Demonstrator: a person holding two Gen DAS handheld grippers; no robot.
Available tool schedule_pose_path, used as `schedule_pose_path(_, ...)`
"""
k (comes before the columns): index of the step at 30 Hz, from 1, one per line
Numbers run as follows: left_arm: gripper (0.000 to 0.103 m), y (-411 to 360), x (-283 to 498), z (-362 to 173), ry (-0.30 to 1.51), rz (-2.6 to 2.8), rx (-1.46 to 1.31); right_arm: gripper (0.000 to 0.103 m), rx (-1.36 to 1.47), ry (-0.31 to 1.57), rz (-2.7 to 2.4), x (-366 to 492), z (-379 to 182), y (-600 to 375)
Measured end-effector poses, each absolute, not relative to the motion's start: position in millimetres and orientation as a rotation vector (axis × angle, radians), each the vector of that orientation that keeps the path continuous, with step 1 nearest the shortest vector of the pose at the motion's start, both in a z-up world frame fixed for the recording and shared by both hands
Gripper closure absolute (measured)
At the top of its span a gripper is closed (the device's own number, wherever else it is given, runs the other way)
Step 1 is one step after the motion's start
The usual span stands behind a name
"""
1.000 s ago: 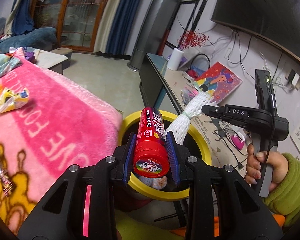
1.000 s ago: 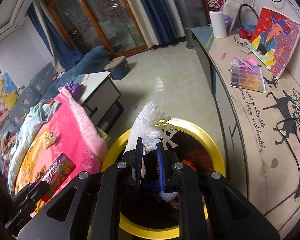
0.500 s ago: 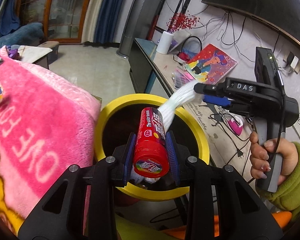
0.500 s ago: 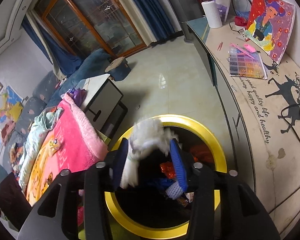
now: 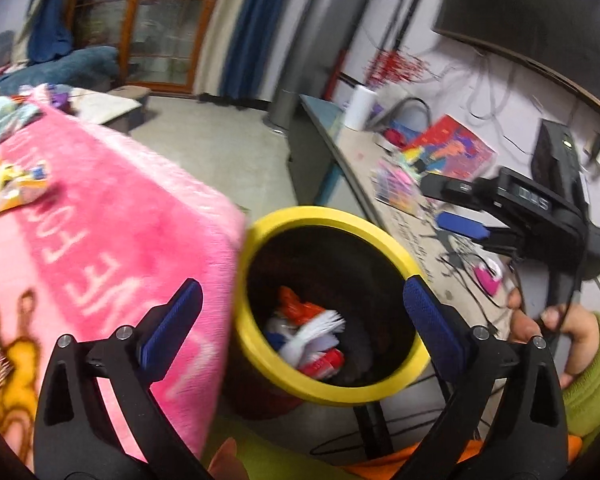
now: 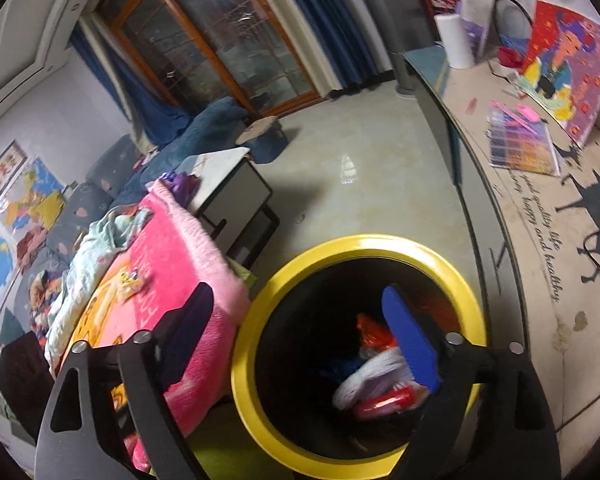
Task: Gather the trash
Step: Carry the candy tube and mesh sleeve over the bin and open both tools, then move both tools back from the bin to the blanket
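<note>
Both the left gripper [image 5: 300, 304] and right gripper [image 6: 300, 320] have just been opening and stand spread, nothing between their jaws. Below them in the bin [image 5: 328, 216] lie the red tube [image 5: 324, 362] and what looks like white foam netting [image 5: 316, 330].

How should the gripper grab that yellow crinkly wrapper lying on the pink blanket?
Probably best from above. The yellow wrapper lies flat and crumpled on the soft pink blanket, so pinch a raised fold near its middle, with the fingers across its narrower width. The left gripper is open and empty.
</note>
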State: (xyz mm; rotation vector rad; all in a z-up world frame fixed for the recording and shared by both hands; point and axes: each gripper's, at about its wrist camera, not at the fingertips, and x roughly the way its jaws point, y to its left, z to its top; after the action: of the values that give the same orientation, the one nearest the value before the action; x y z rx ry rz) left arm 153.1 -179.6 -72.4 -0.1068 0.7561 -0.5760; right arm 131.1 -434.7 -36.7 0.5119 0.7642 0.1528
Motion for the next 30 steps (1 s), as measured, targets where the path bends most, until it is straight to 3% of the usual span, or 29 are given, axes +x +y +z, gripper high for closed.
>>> schedule_pose_path(10, 0.011, -123.2, 142.8, -45.8, 0.636, -0.327, -0.099, 0.011, 0.413, 0.728, 0.315, 134.0, -11.1, -379.7)
schedule_pose_path(30, 0.011, -37.3, 123.0, -30.9, 0.571, -0.109, -0.171, 0.009, 0.265, 0.72, 0.529, 144.4, 24.4, -276.4)
